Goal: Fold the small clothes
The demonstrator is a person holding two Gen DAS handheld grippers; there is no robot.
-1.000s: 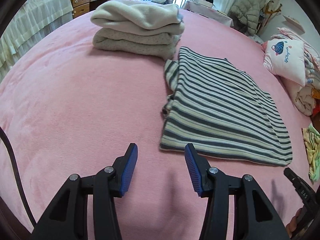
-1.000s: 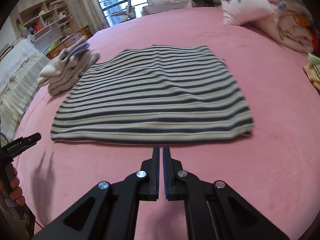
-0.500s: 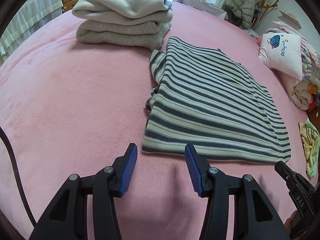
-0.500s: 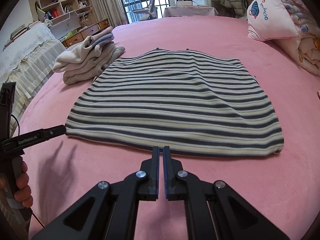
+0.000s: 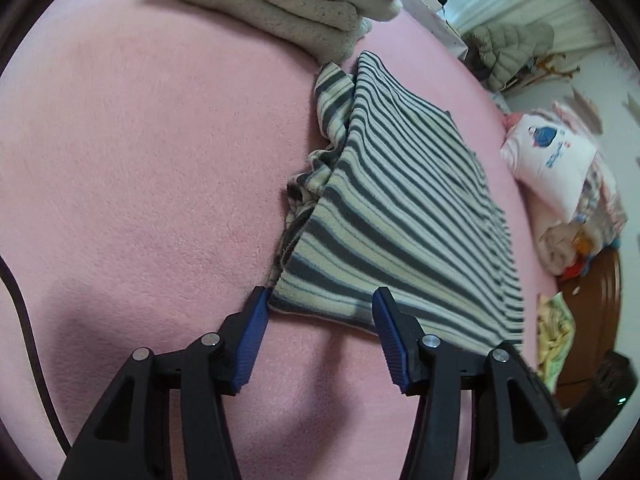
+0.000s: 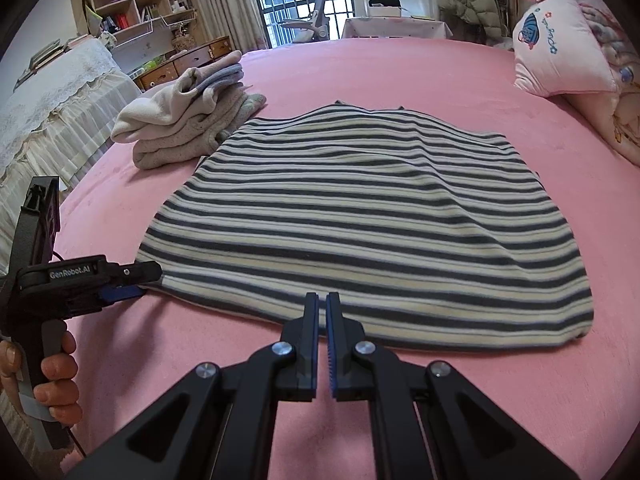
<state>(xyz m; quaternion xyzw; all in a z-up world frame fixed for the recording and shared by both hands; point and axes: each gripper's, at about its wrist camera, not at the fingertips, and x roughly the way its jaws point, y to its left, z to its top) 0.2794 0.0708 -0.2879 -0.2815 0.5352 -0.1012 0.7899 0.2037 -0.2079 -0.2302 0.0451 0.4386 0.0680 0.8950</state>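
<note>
We see one striped garment (image 6: 360, 216) lying flat on the pink bed (image 6: 400, 68); its near left corner sits between our opening left claw (image 5: 318, 300), untouched. Our right claw (image 6: 322, 300) hovers closed, empty, at the near hem. One folded stack (image 6: 188, 120) lies far left.

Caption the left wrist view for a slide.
Left gripper, jaws opening, at the near corner of a striped garment on a pink bedspread, folded clothes behind.

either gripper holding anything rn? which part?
Nothing held. Left gripper jaws are opening around the striped garment's near left corner, pads not pressing. Right gripper is shut, empty, at its near hem.
</note>
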